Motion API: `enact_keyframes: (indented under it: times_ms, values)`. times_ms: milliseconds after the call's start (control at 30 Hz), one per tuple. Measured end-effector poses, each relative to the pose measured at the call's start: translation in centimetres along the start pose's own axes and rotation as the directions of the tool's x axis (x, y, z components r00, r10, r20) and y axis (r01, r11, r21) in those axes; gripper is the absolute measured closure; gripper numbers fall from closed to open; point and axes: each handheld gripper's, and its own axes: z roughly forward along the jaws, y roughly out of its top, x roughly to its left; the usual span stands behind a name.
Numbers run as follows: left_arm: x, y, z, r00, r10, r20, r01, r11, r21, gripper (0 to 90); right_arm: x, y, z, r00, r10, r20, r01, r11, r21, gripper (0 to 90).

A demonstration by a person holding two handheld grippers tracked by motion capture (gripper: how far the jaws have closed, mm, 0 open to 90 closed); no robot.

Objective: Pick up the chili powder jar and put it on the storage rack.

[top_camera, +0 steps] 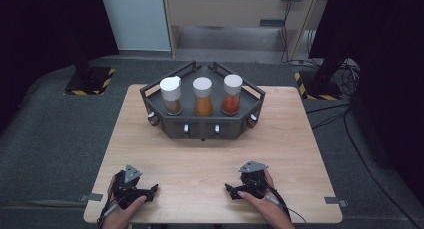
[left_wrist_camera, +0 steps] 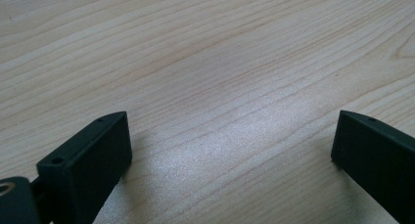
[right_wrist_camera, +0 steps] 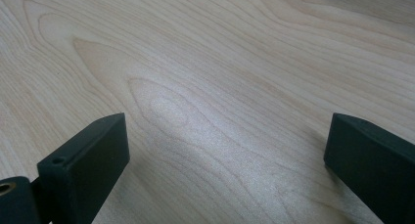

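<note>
Currently, the left gripper (top_camera: 153,190) sits at the lower left of the high view, near the front edge of the wooden table (top_camera: 210,154), with the person's left hand (top_camera: 127,206) wrapped around its body. In the left gripper view its two black fingers (left_wrist_camera: 90,160) are spread wide apart, one at the lower left and one at the lower right of the frame, with bare wood grain between them. Nothing is held.

At the upper centre of the high view, on the far half of the table, stands a dark grey angular rack (top_camera: 202,124). Three clear jars with white lids stand upright in it in a row, close together but apart. The left jar (top_camera: 172,96) holds brown contents. The middle jar (top_camera: 203,97) holds orange contents. The right jar (top_camera: 231,94) holds red-orange contents. Small round knobs show along the front face of the rack. The rack is well apart from both grippers.

At the lower right of the high view, the right gripper (top_camera: 229,190) rests near the front edge of the table, held by the person's right hand (top_camera: 257,194). A cable trails from it toward the lower right corner. In the right gripper view its fingers (right_wrist_camera: 88,160) are likewise spread wide, at the lower left and lower right of the frame, with bare table surface between them. They grip nothing.
</note>
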Motion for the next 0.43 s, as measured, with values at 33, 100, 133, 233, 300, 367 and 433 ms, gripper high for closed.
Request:
enact_keyframes:
  times_ms: [33, 100, 133, 233, 300, 367, 433]
  values:
    - [0.0, 0.0, 0.0, 1.0, 0.0, 0.0, 0.0, 1.0, 0.0, 0.0, 0.04, -0.03, 0.03, 1.0, -0.003, 0.001, 0.003, 1.0, -0.001, 2.5]
    - [0.0, 0.0, 0.0, 1.0, 0.0, 0.0, 0.0, 1.0, 0.0, 0.0, 0.35, -0.16, 0.12, 0.9997, -0.02, 0.01, 0.02, 1.0, -0.003, 1.7]
    - [0.0, 0.0, 0.0, 1.0, 0.0, 0.0, 0.0, 1.0, 0.0, 0.0, 0.54, -0.23, 0.17, 0.9993, -0.034, 0.016, 0.034, 0.999, -0.003, 1.4]
    - [-0.01, 0.0, 0.0, 1.0, 0.0, 0.0, 0.0, 1.0, 0.0, 0.0, 0.86, -0.12, 0.24, 0.9985, -0.047, 0.027, 0.047, 0.999, 0.005, 1.0]
    - [-0.02, 0.0, 0.0, 1.0, -0.001, -0.001, 0.001, 1.0, 0.0, 0.0, 0.84, -0.11, 0.25, 0.9986, -0.046, 0.026, 0.046, 0.999, 0.005, 0.9]
    - [-0.02, 0.0, 0.0, 1.0, 0.0, -0.001, 0.0, 1.0, 0.0, 0.0, 0.89, -0.11, 0.25, 0.9985, -0.047, 0.029, 0.046, 0.999, 0.006, 0.8]
    - [-0.02, 0.0, 0.0, 1.0, -0.001, -0.001, 0.001, 1.0, 0.0, 0.0, 0.91, -0.1, 0.25, 0.9985, -0.046, 0.029, 0.046, 0.999, 0.006, 0.8]
